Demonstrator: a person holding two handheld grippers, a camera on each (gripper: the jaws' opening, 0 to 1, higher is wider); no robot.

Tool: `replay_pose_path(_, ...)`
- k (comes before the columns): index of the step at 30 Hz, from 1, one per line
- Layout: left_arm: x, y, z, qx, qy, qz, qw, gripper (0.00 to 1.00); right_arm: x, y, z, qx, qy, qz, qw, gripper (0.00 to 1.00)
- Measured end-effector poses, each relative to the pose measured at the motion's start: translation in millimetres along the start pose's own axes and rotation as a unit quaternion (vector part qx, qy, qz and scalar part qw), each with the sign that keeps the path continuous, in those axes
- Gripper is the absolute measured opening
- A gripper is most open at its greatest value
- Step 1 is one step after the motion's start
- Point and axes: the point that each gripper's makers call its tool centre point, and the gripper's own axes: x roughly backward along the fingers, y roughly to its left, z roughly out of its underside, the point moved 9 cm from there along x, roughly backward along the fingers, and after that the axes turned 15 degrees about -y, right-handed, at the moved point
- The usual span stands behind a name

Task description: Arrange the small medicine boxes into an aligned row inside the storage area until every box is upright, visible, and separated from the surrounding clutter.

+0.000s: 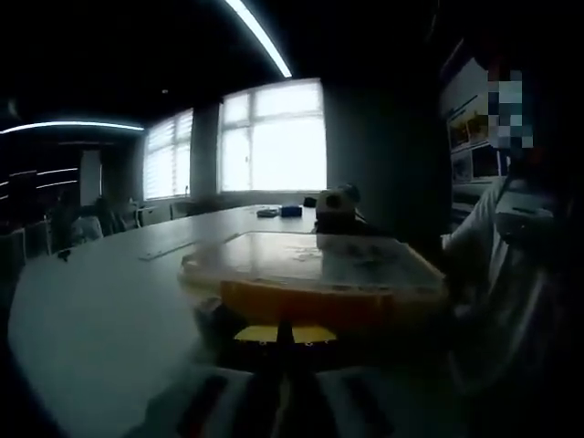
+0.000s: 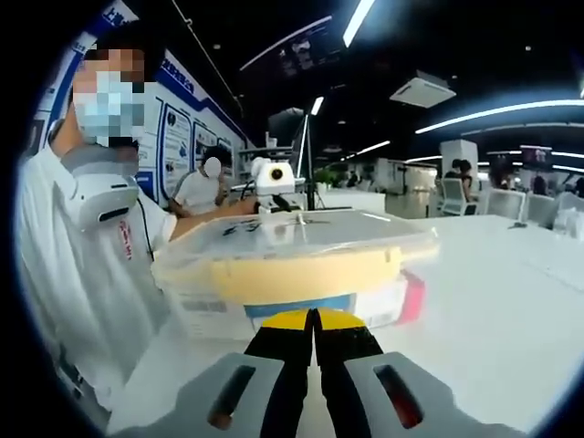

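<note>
A clear plastic storage bin point(image 2: 292, 274) with a yellow band and a see-through lid stands on the white table, right in front of both grippers. Through its wall I make out a white medicine box with a blue stripe point(image 2: 297, 308) and a pink-edged one point(image 2: 412, 297). My right gripper point(image 2: 313, 321) is shut, its yellow tips pressed together just short of the bin's near wall. In the dim left gripper view the same bin point(image 1: 319, 292) sits ahead, and my left gripper point(image 1: 283, 334) is shut with its tips close to the bin's side. Nothing shows between either pair of jaws.
A person in a white shirt point(image 2: 91, 274) sits close beside the bin, their sleeve point(image 1: 479, 237) reaching toward it. A small white device point(image 2: 272, 178) stands behind the bin. The white table point(image 2: 511, 301) stretches out wide, with small items point(image 1: 281, 211) far off.
</note>
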Motion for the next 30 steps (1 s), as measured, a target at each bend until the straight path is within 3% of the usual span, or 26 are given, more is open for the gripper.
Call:
replay_pose_path(9,-5.0,1.7,3.9,0.006,-0.01,0.008,0.9999,0.0,-2.0,4.1,-1.4,0.013,0.007,-0.005,0.9999,0.0)
replay_pose_path(13,-1.1,3.2,5.0,-0.009,0.013,0.015,0.9998,0.0,-0.7,2.3,-1.4,0.008,0.005,-0.002,1.0,0.0)
replay_pose_path(19,1.7,5.6,8.2,0.006,0.002,0.012,0.9999,0.0,0.2,1.4,-0.9,-0.005,0.001,0.003,1.0,0.0)
replay_pose_path(25,4.4,3.8,8.4,-0.008,-0.011,0.005,0.9999,0.0,3.1,0.6,-0.5,0.004,-0.003,0.004,1.0,0.0)
replay_pose_path(28,8.1,2.5,10.9,0.0,-0.007,0.002,1.0,0.0,15.6,-5.9,-6.4,0.012,-0.001,0.03,0.9995,0.0)
replay_pose_path(30,8.3,0.7,12.6,0.0,-0.001,0.003,1.0,0.0,24.7,-8.4,-15.5,0.007,-0.022,0.047,0.9986,0.0)
